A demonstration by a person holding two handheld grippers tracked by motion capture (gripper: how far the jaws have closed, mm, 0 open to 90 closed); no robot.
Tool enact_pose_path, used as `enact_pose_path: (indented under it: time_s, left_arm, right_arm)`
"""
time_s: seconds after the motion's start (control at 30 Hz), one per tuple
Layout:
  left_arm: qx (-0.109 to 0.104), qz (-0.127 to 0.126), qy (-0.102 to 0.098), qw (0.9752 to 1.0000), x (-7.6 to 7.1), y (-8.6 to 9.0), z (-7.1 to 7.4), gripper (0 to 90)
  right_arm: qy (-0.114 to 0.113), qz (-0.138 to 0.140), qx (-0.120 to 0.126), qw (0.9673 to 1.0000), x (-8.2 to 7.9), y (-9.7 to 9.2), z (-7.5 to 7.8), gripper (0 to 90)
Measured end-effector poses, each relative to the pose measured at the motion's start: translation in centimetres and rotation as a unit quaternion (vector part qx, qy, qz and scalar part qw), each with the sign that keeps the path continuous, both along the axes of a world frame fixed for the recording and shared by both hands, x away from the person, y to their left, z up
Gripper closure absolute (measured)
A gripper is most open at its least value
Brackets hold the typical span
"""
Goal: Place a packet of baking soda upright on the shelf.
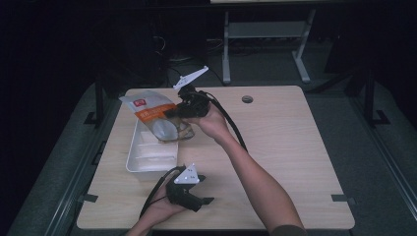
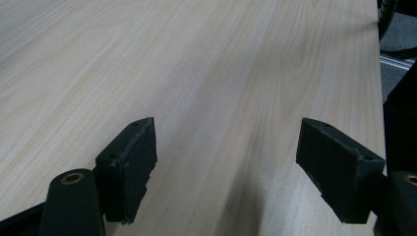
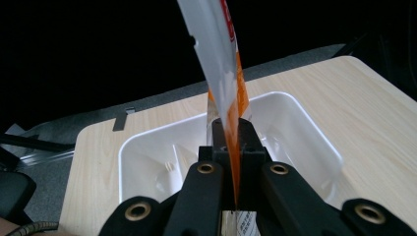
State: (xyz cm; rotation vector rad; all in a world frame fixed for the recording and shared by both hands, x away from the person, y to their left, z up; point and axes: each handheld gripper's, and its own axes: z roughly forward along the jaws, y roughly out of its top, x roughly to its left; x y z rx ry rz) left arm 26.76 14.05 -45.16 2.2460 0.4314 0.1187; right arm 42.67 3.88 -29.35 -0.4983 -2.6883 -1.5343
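An orange and white snack bag (image 1: 152, 113) hangs in the air over the far end of a white tray (image 1: 135, 164) on the table's left side. My right gripper (image 1: 178, 112) is shut on the bag's edge. In the right gripper view the bag (image 3: 223, 64) rises edge-on from between the pressed jaws of that gripper (image 3: 231, 147), with the tray (image 3: 314, 132) below it. My left gripper (image 1: 206, 200) rests near the table's front edge, pointing right. Its jaws stand wide apart over bare wood in the left gripper view (image 2: 226, 167), with nothing between them.
The tray holds white packets (image 1: 155, 152). A round cable hole (image 1: 247, 99) sits at the far middle of the wooden table (image 1: 285, 147). A table frame (image 1: 265, 29) stands behind on the dark floor. The right half of the tabletop is bare wood.
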Motion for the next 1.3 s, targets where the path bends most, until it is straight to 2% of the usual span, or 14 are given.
enact_pose_path:
  time_s: [0.6,0.77,0.8,1.03,1.17,1.27,1.3]
  left_arm:
    - [0.002,-0.001,0.004,1.0,0.1,0.1,-0.1,22.8]
    - [0.001,0.0,0.007,1.0,0.1,0.2,-0.2,22.9]
    - [0.004,-0.001,0.002,1.0,0.1,0.2,-0.1,22.9]
    - [0.005,-0.003,0.003,1.0,0.1,0.1,-0.2,22.9]
    - [0.005,-0.003,0.002,1.0,0.1,0.1,-0.2,22.9]
    - [0.007,-0.004,0.002,1.0,0.1,0.1,-0.2,22.9]
    - [0.007,-0.004,0.002,1.0,0.1,0.1,-0.3,22.9]
  right_arm:
    - [0.013,0.034,-0.023,0.999,0.0,4.3,-2.3,89.5]
    - [0.02,0.044,-0.015,0.9987,0.2,5.3,-3.1,89.4]
    - [0.021,0.047,-0.012,0.9986,0.4,5.5,-3.3,89.4]
    - [0.037,0.048,-0.006,0.9981,0.8,6.6,-5.1,89.3]
    - [0.05,0.043,0.006,0.9978,1.2,6.7,-6.2,88.8]
    - [0.057,0.039,0.004,0.9976,1.5,6.6,-6.8,87.4]
    - [0.061,0.041,-0.006,0.9973,1.5,6.5,-7.3,86.7]
